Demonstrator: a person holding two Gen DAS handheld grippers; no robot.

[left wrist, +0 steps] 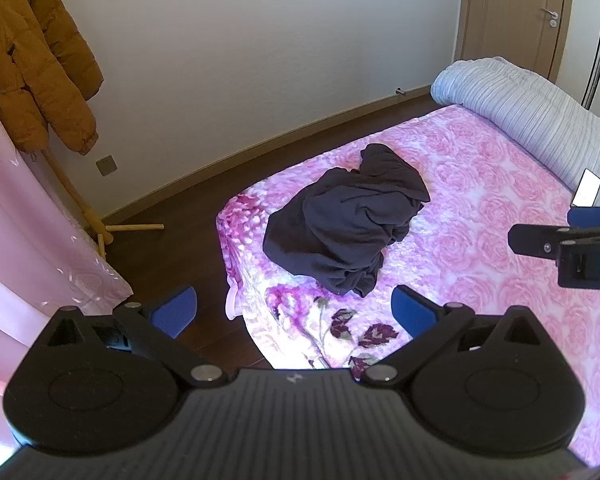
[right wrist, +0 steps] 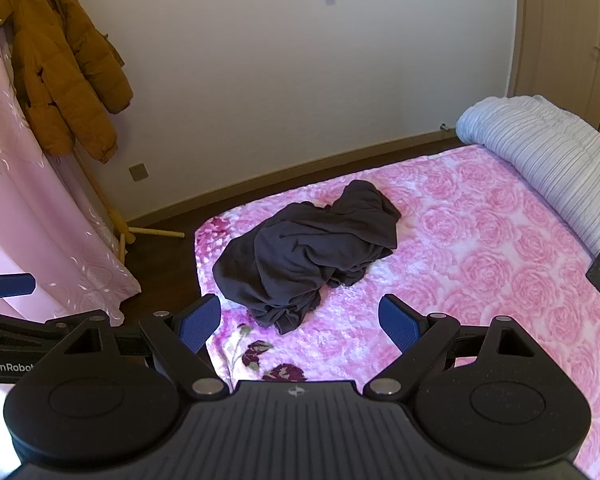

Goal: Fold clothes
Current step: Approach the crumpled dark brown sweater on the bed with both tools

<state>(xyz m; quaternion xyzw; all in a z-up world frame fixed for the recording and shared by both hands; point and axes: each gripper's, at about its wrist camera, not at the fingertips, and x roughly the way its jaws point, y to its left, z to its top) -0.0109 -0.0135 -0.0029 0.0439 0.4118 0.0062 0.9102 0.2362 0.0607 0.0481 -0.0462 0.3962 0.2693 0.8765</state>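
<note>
Lying crumpled in a loose, creased heap, a dark charcoal garment [left wrist: 346, 224] sits near the foot corner of a bed's pink rose-patterned blanket [left wrist: 500, 240]. Left gripper [left wrist: 294, 312] and right gripper [right wrist: 300, 324] hover short of it, fingers spread wide, holding nothing.

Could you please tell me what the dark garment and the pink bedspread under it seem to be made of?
The dark garment looks like soft matte knit, perhaps cotton jersey: it slumps in limp, dull folds. The pink bedspread looks like plush fleece, its rose pattern raised and fuzzy with slight sheen.
</note>
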